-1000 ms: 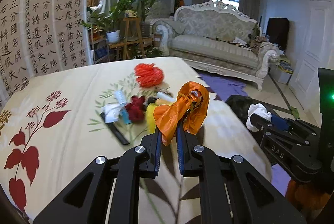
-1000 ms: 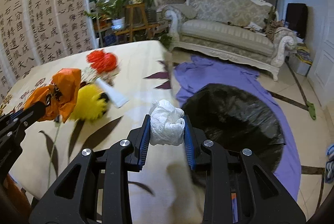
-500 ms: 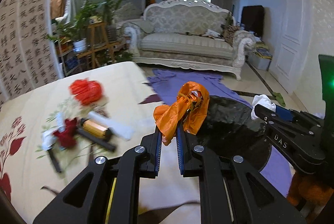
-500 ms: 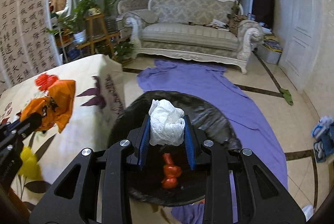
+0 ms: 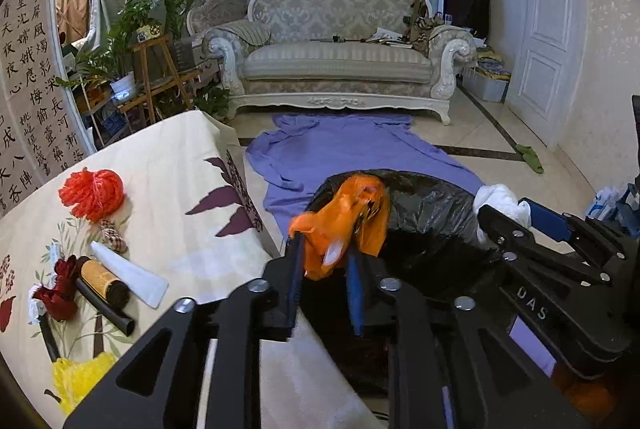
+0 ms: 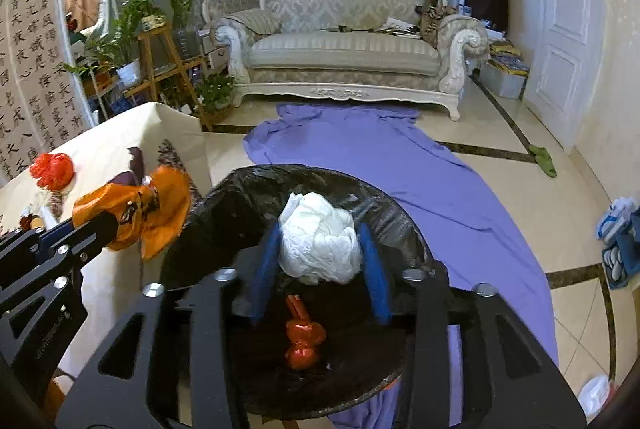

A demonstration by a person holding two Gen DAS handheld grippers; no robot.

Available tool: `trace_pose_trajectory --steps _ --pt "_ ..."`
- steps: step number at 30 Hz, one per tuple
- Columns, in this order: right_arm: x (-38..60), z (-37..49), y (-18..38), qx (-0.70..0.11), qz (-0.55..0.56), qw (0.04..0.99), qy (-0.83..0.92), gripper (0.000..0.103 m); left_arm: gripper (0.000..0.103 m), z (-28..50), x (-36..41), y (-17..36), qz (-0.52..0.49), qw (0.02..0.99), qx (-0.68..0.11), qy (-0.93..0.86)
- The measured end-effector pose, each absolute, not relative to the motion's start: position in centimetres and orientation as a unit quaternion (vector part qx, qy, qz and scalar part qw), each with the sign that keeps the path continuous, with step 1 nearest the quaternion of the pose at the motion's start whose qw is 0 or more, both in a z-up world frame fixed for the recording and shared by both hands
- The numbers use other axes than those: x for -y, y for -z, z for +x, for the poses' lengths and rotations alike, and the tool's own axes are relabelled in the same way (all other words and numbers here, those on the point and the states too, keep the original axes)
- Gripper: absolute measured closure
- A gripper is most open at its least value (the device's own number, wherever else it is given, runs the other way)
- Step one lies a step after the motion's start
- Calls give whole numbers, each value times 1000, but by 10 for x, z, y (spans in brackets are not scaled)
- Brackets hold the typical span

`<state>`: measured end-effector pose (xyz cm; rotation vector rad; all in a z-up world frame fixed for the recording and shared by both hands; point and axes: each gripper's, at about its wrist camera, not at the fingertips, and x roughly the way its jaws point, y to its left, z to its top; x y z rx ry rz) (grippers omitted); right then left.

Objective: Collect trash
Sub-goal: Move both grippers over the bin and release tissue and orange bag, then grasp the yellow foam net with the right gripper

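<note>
My left gripper hangs over the near rim of the black-lined bin. Its jaws are opening, and a crumpled orange plastic bag sits loosely between them. My right gripper is above the bin's mouth, jaws opening too. A white crumpled wad lies between its blue pads with a slight gap on the right side. A red twisted wrapper lies at the bottom of the bin. More trash remains on the table: a red string ball, a yellow piece and a white wedge.
The table with the floral cloth ends just left of the bin. A purple cloth is spread on the tiled floor under and beyond the bin. A sofa stands at the back, plant stands at the left.
Both grippers swung right from over the table to over the bin. Their jaws, clamped on the orange bag and the white wad before, now stand wider around them.
</note>
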<state>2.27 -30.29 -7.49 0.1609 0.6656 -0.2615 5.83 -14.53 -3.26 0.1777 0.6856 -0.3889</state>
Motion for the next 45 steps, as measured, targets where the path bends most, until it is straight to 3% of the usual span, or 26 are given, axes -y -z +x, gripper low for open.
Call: trace_pose_trajectory --steps 2,3,15,30,45 --pt "304 22 76 -327 81 933 131 53 53 57 146 34 86 921 -333 182" --pt "305 21 76 -326 82 932 134 52 51 57 143 34 82 921 -334 180" --pt "297 15 66 -319 81 935 131 50 41 46 109 15 56 928 -331 159" --pt "217 -2 46 -317 65 945 38 44 32 12 2 -18 47 953 -294 56" --pt "93 -8 27 -311 24 945 -100 23 32 -10 -125 9 12 942 -325 -82"
